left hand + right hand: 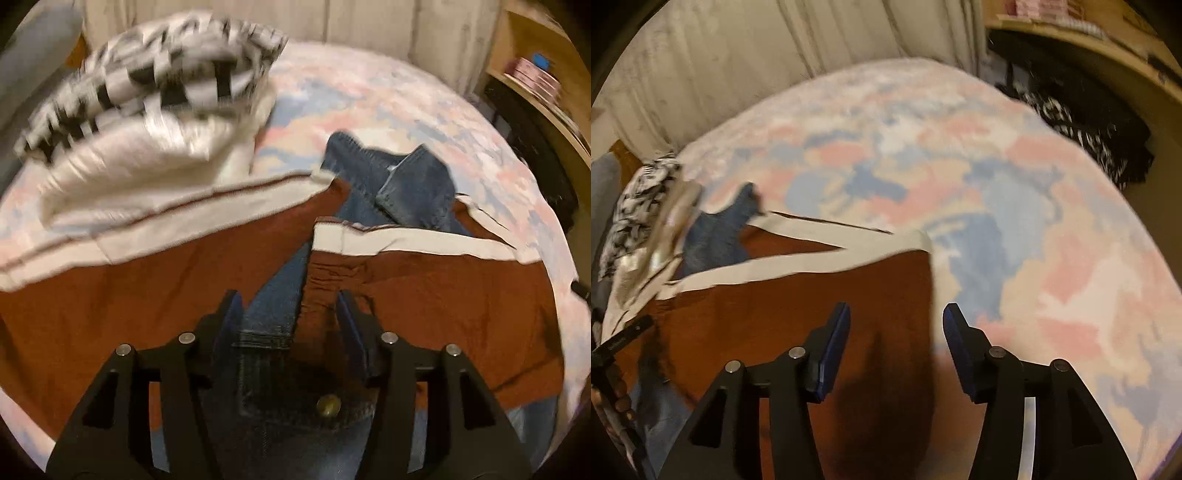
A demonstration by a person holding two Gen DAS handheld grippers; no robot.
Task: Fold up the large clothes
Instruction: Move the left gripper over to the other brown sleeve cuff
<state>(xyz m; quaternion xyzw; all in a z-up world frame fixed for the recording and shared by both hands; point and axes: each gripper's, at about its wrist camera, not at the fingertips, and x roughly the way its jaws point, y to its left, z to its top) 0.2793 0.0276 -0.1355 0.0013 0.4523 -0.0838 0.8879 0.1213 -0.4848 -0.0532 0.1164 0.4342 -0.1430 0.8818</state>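
A: Rust-brown cloth with cream bands, that is the large garment (424,291) spread across the bed. Two brown panels lie side by side with a gap between them, and blue denim jeans (273,295) show through that gap.

B: In the right wrist view the same brown garment (798,280) fills the lower left, its cream edge running slantwise up to a corner near the middle. A scrap of the denim (716,232) pokes out beyond the cream band on the left.

A: The left gripper (290,314) hangs over the gap, jaws partly apart. Its fingers straddle the denim and the edge of the right panel, but the pads do not press on either. A metal button sits on the denim just beneath it.

B: The right gripper (895,325) is likewise parted, with nothing between its blue pads (834,343). It hangs above the right edge of the brown cloth.

A: Behind the garment on the left sits a white bundle topped by a black-and-white patterned cloth (155,70), badly blurred.

B: Underneath everything lies the bedspread (1015,206), blotched pink, blue and cream. A pale curtain (746,62) hangs behind the bed, and a wooden shelf (543,85) stands to the right.
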